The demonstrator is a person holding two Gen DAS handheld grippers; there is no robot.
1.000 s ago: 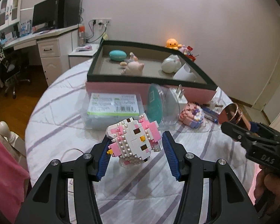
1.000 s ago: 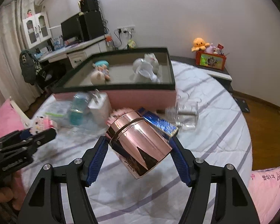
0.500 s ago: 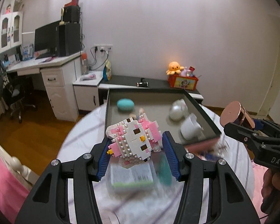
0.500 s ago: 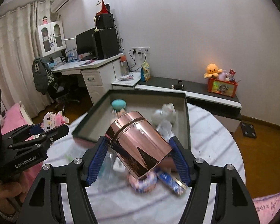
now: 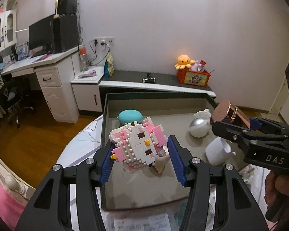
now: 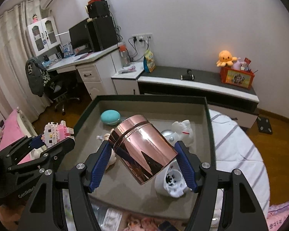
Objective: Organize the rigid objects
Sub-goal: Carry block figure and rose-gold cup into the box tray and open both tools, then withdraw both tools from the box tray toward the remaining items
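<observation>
My left gripper is shut on a pink and white brick-built figure and holds it in the air over the near left part of the dark-rimmed tray. The figure also shows in the right wrist view. My right gripper is shut on a rose-gold metal canister, tilted, above the tray. The canister also shows in the left wrist view, over the tray's right side.
In the tray lie a teal oval case, a white figurine, a silver ball and a white cup-like object. A packaged box lies on the striped table in front. A desk and low cabinet stand behind.
Both grippers have risen and moved forward from the table's front objects to above the tray, each still holding its object.
</observation>
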